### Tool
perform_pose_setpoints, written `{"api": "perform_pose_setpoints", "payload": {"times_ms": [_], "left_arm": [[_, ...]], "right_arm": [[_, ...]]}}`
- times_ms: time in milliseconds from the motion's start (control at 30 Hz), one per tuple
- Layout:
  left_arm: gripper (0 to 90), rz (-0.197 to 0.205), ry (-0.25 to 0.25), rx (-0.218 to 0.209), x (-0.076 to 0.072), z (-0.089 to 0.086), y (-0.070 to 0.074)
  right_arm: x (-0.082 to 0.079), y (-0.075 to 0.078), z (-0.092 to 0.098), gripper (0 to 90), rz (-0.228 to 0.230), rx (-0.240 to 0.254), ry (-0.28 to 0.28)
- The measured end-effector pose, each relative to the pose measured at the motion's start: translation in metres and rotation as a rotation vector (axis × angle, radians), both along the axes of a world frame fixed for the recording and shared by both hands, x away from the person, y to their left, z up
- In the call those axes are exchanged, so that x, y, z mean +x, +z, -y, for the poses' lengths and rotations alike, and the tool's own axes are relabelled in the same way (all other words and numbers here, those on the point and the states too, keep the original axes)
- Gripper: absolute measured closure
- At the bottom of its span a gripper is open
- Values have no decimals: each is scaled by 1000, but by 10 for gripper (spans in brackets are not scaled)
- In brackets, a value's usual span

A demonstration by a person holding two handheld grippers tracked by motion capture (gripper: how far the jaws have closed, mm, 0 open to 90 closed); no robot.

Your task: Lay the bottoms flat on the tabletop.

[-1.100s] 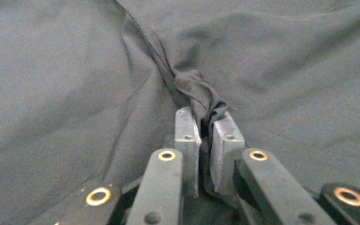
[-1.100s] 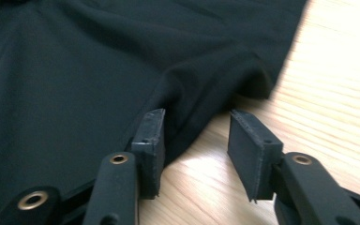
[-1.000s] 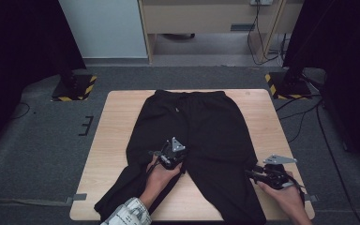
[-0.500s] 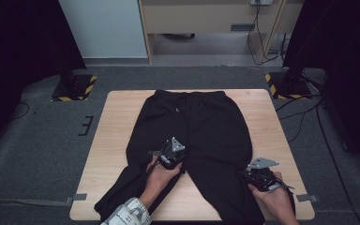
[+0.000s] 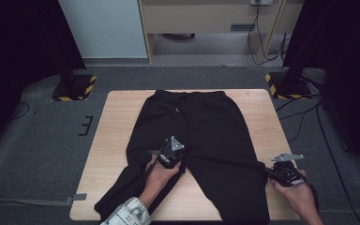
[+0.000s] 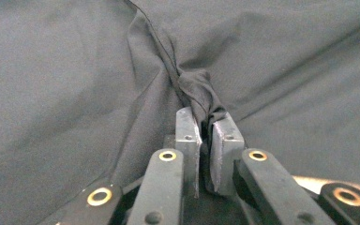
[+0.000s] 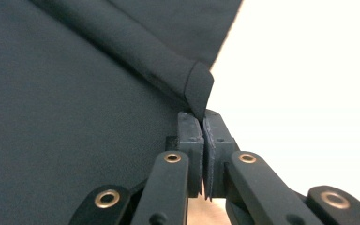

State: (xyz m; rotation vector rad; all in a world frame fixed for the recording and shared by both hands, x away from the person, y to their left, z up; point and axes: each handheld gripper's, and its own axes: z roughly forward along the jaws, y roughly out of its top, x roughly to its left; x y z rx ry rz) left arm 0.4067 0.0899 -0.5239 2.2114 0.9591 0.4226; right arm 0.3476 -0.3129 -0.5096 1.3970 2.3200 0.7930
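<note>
One pair of black trousers (image 5: 201,136) spread flat along the middle of the wooden surface (image 5: 117,126), left gripper (image 6: 205,136) fingers pinching a bunched crotch fold, right gripper (image 7: 202,123) fingers, just closed, pinching one leg's edge near the right edge

The trousers (image 5: 201,136) are matt black woven cloth — smooth, softly creased; the table (image 5: 117,126) is pale, satin-finished wood.
</note>
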Motion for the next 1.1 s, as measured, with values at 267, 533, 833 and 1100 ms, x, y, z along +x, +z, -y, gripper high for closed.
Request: {"api": "perform_pose_setpoints", "payload": {"times_ms": [267,533,833,1100], "left_arm": [[801,-32,-54,-20,-5,-1,2],[605,-10,-84,-11,-14,8,2],[402,39,-37,-38,-14,2,6],[346,78,-43,-41,-29,-15,22]], "right_arm": [[7,2,-15,761,32,34,15],[-1,-8,-12,429,27,109,-19],[-19,-10,-29,402,27,-5,-21],[-35,-8,-40,288,54,-3,14]]}}
